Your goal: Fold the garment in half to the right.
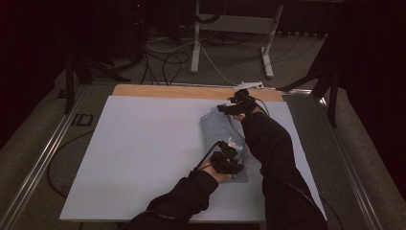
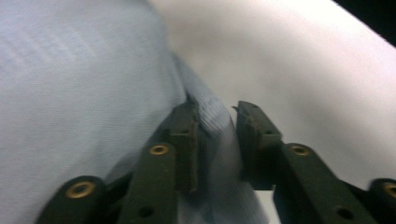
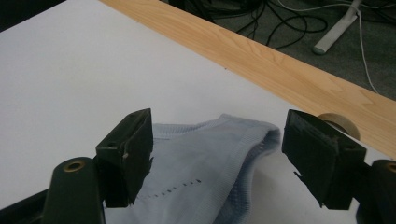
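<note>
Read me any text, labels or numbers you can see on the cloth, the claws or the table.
No readable text anywhere.
Cloth: no words; a short row of dark stitch marks, no letters.
Small white piece on the cloth by the left claw: too small to read.
Right claw: bare black pads, no markings.
Table: blank.

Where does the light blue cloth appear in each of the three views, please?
High view: the light blue cloth lies right of centre on the white board, between the two grippers.
Left gripper view: it covers the left half, and a fold runs between the jaws.
Right gripper view: its end lies low in the centre, between the open jaws.
Shared landmark: the white board.
</note>
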{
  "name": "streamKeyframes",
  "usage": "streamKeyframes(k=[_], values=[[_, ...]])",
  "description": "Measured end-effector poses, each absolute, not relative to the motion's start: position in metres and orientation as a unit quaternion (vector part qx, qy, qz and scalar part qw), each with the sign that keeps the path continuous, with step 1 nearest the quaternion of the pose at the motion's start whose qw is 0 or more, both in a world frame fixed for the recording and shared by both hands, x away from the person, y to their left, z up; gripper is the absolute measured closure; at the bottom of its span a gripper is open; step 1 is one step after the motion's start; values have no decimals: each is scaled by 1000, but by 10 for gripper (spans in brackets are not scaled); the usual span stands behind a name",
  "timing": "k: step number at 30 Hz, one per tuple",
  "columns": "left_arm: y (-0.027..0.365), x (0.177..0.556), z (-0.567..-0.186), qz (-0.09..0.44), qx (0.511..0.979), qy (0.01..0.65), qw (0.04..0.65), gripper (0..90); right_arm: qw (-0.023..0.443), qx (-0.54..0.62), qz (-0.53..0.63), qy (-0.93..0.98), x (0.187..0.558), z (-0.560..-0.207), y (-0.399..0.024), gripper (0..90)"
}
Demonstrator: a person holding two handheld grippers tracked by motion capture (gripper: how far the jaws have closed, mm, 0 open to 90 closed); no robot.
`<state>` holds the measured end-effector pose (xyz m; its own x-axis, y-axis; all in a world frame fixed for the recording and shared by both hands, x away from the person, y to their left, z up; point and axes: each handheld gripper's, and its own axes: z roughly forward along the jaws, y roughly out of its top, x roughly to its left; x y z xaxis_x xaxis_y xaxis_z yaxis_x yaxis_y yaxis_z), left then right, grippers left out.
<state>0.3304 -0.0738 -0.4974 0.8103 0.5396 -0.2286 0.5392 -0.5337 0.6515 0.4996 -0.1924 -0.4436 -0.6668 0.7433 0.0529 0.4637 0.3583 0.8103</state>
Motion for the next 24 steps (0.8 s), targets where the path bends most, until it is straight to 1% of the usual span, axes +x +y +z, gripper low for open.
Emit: streamKeyframes(k=[1, 2, 3, 8, 9, 13, 20, 22, 23, 24], values=[[-74, 330, -497, 0, 876, 308, 372, 639, 164, 374, 426, 808, 500, -444, -192, 241], [-76, 330, -499, -6, 875, 308, 374, 639, 161, 375, 429, 806, 498, -443, -193, 235], [-78, 330, -501, -15, 876, 307, 371, 608, 159, 375, 433, 805, 497, -442, -194, 215], [-81, 326, -499, -27, 879, 295, 374, 605, 151, 373, 439, 803, 493, -442, -197, 163], [-81, 325, -497, -30, 878, 292, 378, 604, 148, 371, 442, 803, 492, -442, -198, 132], [-78, 321, -487, -34, 876, 275, 395, 578, 145, 368, 446, 803, 490, -439, -200, 135], [-53, 320, -469, -15, 866, 248, 434, 425, 143, 360, 448, 806, 485, -437, -201, 135], [-42, 322, -465, -11, 855, 251, 454, 382, 145, 362, 444, 807, 483, -436, -200, 135], [-42, 322, -465, -11, 855, 251, 454, 345, 145, 362, 444, 807, 483, -436, -200, 135], [-32, 323, -463, -13, 846, 251, 470, 345, 147, 360, 443, 808, 483, -437, -200, 135]])
